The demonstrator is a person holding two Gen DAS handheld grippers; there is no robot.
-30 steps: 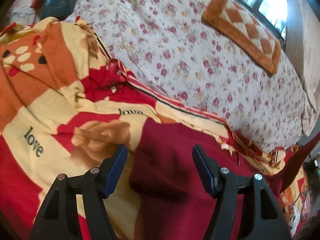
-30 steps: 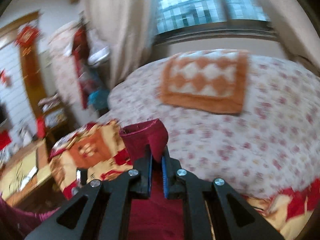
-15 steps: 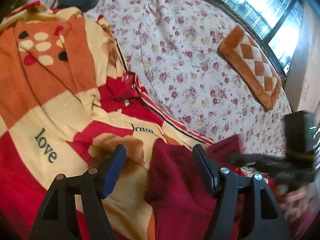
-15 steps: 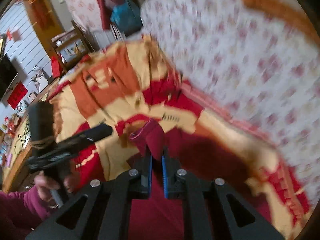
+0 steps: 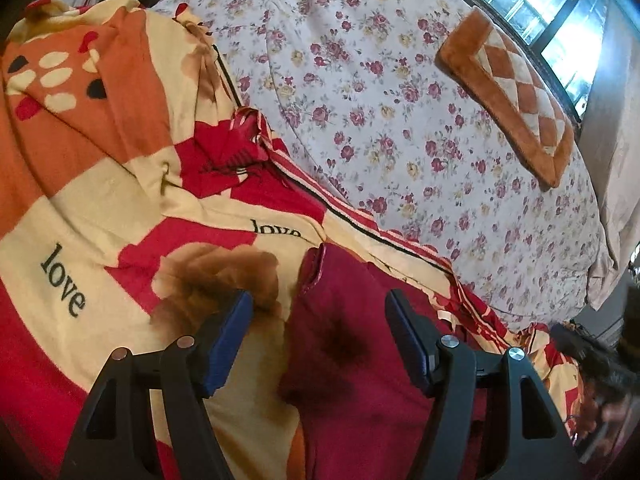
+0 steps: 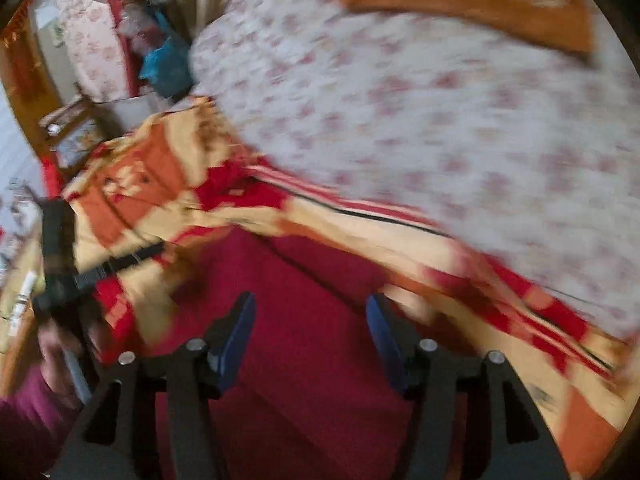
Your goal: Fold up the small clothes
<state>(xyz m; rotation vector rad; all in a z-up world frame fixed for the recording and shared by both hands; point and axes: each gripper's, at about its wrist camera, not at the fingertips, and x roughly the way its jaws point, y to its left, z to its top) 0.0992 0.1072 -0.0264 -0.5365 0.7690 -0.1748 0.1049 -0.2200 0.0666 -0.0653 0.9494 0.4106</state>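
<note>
The left hand-held gripper [image 5: 318,330] has its two blue pads far apart and holds nothing. One dark red garment [image 5: 360,360] lies right under it, flat on the blanket, with its folded top edge just past the pads. The left pad sits over the blanket, beside the garment's left edge.

The right hand-held gripper [image 6: 310,334] is opening its jaws. The same dark red garment [image 6: 304,320] lies below and between its pads, but the pads do not press on it. This view is blurry.

There is one garment and there are two hand-held grippers. In the right view, the left hand-held gripper [image 6: 120,258] shows at the left, held by a hand [image 6: 56,354] with a purple sleeve.

The garment rests on one red, yellow and orange blanket [image 5: 100,184] with the word "love" on it. Past the blanket's striped edge is a wide flowered bed cover [image 5: 400,120] with lots of open room. One orange checked mat [image 5: 516,92] lies far back near the window [image 5: 560,8].
</note>
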